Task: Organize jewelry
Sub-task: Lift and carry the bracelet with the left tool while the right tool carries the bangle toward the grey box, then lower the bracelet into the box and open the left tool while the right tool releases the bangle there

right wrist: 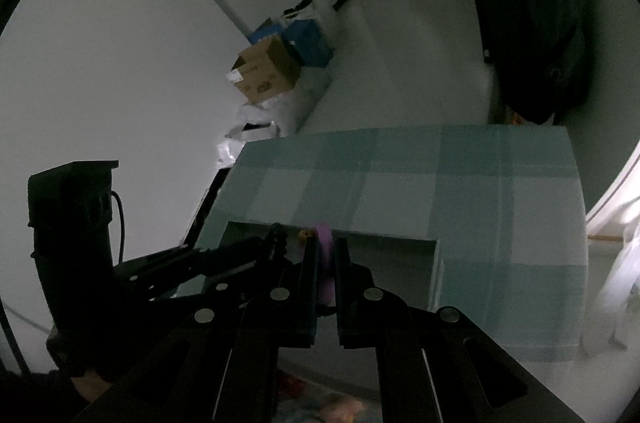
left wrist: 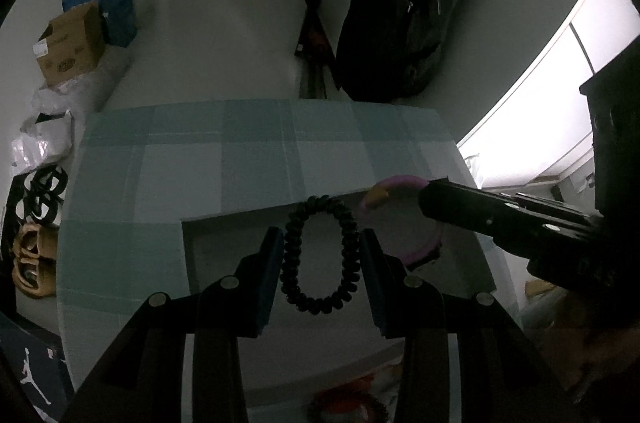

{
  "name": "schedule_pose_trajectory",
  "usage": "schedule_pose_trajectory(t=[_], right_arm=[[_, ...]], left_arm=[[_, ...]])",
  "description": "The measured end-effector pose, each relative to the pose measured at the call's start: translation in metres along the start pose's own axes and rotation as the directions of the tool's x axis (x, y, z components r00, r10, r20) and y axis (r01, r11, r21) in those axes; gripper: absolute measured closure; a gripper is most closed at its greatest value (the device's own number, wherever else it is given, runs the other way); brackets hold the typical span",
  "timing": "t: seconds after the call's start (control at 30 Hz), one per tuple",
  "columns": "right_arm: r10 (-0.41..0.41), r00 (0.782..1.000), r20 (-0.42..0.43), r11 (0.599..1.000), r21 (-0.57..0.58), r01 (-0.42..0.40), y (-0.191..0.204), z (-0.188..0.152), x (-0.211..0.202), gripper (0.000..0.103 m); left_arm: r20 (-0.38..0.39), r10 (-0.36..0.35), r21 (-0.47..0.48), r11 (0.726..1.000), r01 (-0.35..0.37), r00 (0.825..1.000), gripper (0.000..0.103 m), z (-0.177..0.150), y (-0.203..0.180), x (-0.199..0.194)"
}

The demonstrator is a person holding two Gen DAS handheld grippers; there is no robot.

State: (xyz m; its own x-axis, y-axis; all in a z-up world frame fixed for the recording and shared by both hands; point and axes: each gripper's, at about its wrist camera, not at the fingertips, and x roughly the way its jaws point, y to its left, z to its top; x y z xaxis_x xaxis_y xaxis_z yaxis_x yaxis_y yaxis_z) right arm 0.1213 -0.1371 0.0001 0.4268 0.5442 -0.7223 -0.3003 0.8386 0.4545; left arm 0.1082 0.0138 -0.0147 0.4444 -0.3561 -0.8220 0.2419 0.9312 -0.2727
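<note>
Step in hand, as judged: both pieces are carried over the open box point(left wrist: 192, 243) and await release. L gripper point(left wrist: 320, 255) has its fingers part open, set against the two long sides of the black coil band point(left wrist: 318, 251), which is pressed into an oval and so held between the pads. The band hangs at 12 o'clock from the L camera, above the box interior. R gripper point(right wrist: 327, 263) has its fingers nearly closed, pinching the purple ring point(right wrist: 325, 255) edge-on; a small yellow bead point(right wrist: 305, 233) shows on the ring at 11 o'clock from the pinch. In the L view the ring point(left wrist: 400, 180) sits at 2 o'clock from the band, close beside it; whether they touch can't be told. The box rests on the checked cloth point(left wrist: 160, 159) of the table. Next move calls for: lower each piece to the box floor, keep the two apart, then open the fingers. Risk: the band may spring back round on release and shift.
</note>
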Motion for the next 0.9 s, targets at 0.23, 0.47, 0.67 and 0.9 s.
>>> schedule_pose_trajectory(t=[0.23, 0.47, 0.67, 0.9], right_arm=[[-0.013, 1.0, -0.007, 1.0, 0.01, 0.013, -0.003, -0.001, 0.005, 0.097], [-0.011, 0.999, 0.03, 1.0, 0.016, 0.011, -0.005, -0.001, -0.005, 0.088], [0.008, 0.996, 0.092, 1.0, 0.027, -0.01, -0.007, -0.004, -0.025, 0.068], [-0.011, 0.985, 0.172, 1.0, -0.002, 0.012, -0.002, -0.013, -0.051, 0.047]], left_arm=[[-0.008, 0.02, 0.016, 1.0, -0.02, 1.0, 0.067, 0.0, -0.004, 0.003], [-0.033, -0.017, -0.001, 1.0, 0.017, 0.999, 0.054, 0.002, 0.0, -0.002], [0.029, -0.04, 0.025, 0.999, 0.039, 0.999, 0.037, -0.002, -0.007, -0.02], [0.08, -0.004, 0.031, 1.0, 0.002, 0.997, 0.037, -0.013, -0.013, -0.037]])
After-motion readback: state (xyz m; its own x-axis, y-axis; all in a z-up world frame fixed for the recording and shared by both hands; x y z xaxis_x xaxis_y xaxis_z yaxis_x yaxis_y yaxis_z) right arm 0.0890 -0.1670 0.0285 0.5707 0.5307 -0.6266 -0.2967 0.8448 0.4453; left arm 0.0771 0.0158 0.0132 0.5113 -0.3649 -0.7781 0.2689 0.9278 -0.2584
